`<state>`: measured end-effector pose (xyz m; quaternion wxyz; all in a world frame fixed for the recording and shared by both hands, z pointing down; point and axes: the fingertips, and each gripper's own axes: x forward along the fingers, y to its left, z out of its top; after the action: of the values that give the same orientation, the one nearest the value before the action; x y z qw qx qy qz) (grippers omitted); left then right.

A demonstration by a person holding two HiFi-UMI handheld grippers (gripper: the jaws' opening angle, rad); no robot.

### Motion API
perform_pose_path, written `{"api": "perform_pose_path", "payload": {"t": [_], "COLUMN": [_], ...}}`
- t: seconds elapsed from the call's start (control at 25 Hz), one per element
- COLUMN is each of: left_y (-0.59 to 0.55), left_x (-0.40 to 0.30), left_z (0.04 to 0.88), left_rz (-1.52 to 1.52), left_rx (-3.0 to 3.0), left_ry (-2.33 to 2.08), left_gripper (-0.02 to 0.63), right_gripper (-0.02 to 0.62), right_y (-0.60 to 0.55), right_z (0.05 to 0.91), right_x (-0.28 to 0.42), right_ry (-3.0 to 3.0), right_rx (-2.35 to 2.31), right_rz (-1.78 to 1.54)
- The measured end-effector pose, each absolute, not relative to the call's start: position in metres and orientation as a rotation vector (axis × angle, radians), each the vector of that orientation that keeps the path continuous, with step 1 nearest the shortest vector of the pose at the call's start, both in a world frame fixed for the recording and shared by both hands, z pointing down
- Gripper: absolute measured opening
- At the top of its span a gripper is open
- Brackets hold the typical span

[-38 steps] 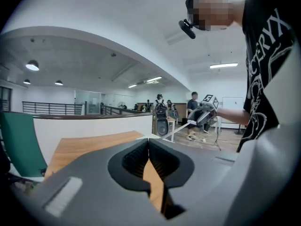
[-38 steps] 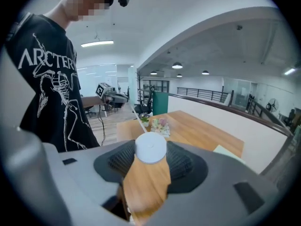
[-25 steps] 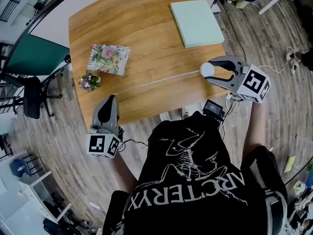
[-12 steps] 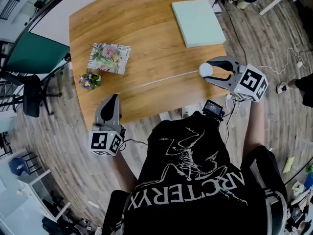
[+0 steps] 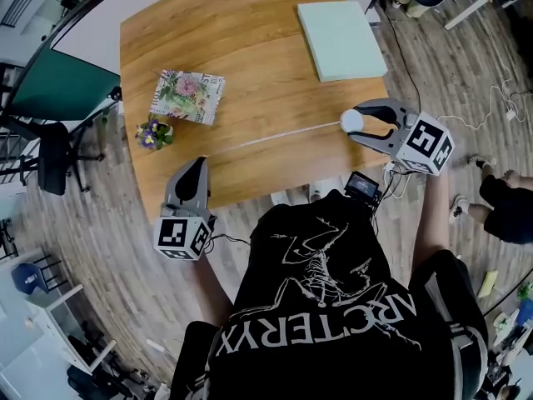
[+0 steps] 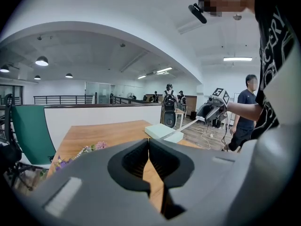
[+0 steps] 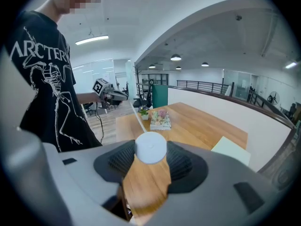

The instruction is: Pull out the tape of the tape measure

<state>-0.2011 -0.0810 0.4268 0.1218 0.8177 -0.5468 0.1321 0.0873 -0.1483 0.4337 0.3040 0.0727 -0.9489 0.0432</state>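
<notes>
The tape measure's round white case (image 5: pixel 352 121) hangs just off the table's right front corner, with my right gripper (image 5: pixel 360 121) shut on it. Its thin pale tape (image 5: pixel 275 137) stretches leftward across the wooden table (image 5: pixel 250 57) to my left gripper (image 5: pixel 198 162) at the front edge, which is shut on the tape's end. In the right gripper view the case (image 7: pixel 151 148) sits between the ribbed pads (image 7: pixel 186 163), and the tape (image 7: pixel 138 118) runs off toward the left gripper (image 7: pixel 111 94). In the left gripper view the jaws (image 6: pixel 149 145) meet, and the tape (image 6: pixel 189 124) leads to the right gripper (image 6: pixel 214 110).
A pale green pad (image 5: pixel 341 40) lies at the table's far right. A floral box (image 5: pixel 186 97) and a small flower pot (image 5: pixel 154 133) stand at the left. A green panel (image 5: pixel 58 94) and a chair (image 5: pixel 52 163) are left of the table; another person's legs (image 5: pixel 500 200) and floor cables are at the right.
Both grippers have barely shifted and the tape stays stretched between them. Another person has walked into view on the floor at the right.
</notes>
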Motion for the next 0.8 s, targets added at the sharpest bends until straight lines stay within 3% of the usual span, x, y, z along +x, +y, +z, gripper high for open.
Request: {"api": "perform_pose_path", "payload": {"t": [0.36,0.8], "left_y": [-0.087,-0.111], "left_x": [-0.205,-0.227], "left_z": [0.469,0.664], "left_rz": [0.496,0.818], "left_rx": [2.319,1.948], "left_ry": [-1.572,-1.528], "left_gripper": [0.015,0.015], "right_gripper": [0.213,0.213], "right_y": [-0.156,-0.176], "right_z": [0.475,0.662], "right_x": [0.082,0.055], "right_ry": [-2.461,-2.21], "right_rx": [0.2,0.319], "right_rz": [0.166,0.269]}}
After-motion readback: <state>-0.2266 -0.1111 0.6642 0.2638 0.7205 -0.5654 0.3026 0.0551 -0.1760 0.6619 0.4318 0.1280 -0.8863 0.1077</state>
